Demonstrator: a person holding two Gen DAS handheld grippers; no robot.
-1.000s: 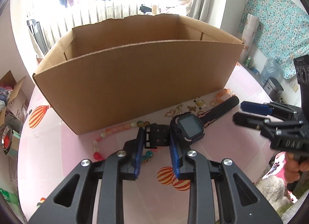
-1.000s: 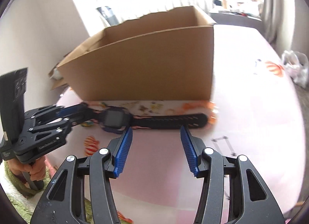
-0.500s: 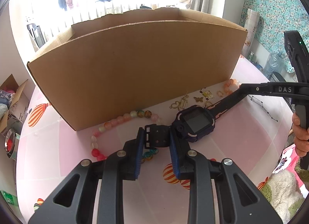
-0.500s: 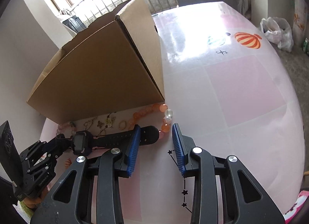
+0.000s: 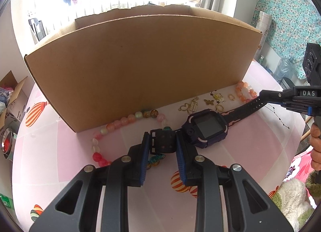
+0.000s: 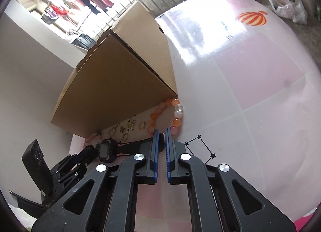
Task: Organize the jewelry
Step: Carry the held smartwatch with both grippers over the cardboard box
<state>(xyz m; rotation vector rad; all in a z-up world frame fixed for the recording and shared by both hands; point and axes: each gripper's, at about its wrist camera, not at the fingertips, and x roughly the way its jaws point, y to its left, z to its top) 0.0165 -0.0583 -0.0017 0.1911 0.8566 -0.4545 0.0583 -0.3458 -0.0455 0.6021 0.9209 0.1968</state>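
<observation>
One plastic bag [image 6: 289, 5], right view only

Pink table [image 5: 260, 151] (balloon print) carries: box [image 5: 140, 67], bead strands [image 5: 120, 120], gold charms [image 5: 208, 101], watch [image 5: 206, 126] lying btwn them.

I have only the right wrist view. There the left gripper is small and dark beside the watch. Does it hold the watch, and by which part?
Observer: Yes. The left gripper is shut on the buckle end of the watch, one pad on each strap edge.
Operator: Does anything lie under that end?
Observer: A bead string comes from the cardboard box wall and passes under the strap there.
Operator: How does my right gripper look from that side?
Observer: The right gripper enters from the right; its jaws have just been closing, the strap tip between them. A hand grips its handle.
</observation>
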